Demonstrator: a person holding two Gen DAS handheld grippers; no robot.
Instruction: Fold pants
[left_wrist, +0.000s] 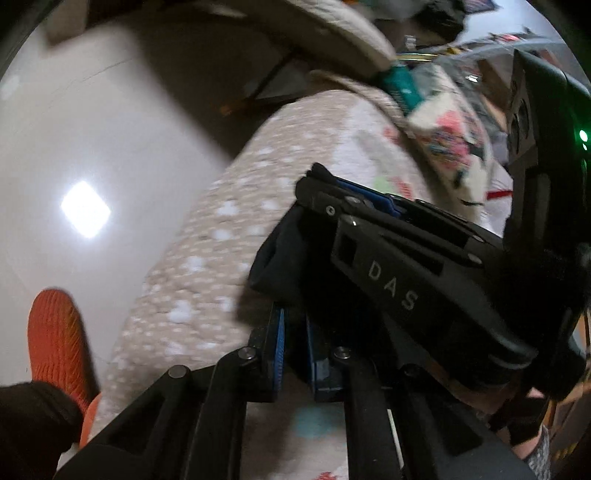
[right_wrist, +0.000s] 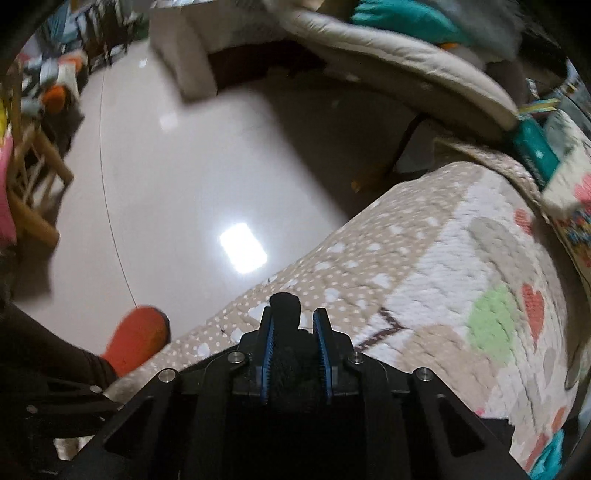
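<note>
Looking at this, I'd say the fold is only just getting going. The right gripper (right_wrist: 294, 338) is clamped on a wad of black fabric, which I take to be the pants (right_wrist: 286, 332); the cloth sits bunched between its blue pads (right_wrist: 266, 350) and pokes out past the tips, above the edge of the patterned blanket (right_wrist: 424, 266).

In the left wrist view, the left gripper (left_wrist: 293, 350) has its blue pads close together, and a dark fold of the pants (left_wrist: 280, 254) hangs just ahead of them. Whether the left one is actually pinching cloth, I can't tell, since the right gripper's black body (left_wrist: 406, 266) crosses right over the top.

No flat, squared-off stack is visible anywhere on the blanket, so nothing looks finished. The garment still needs spreading on the blanket, then legs together, then folding down. An orange slipper (right_wrist: 138, 338) sits on the shiny floor (right_wrist: 184, 166) off the blanket's edge.
</note>
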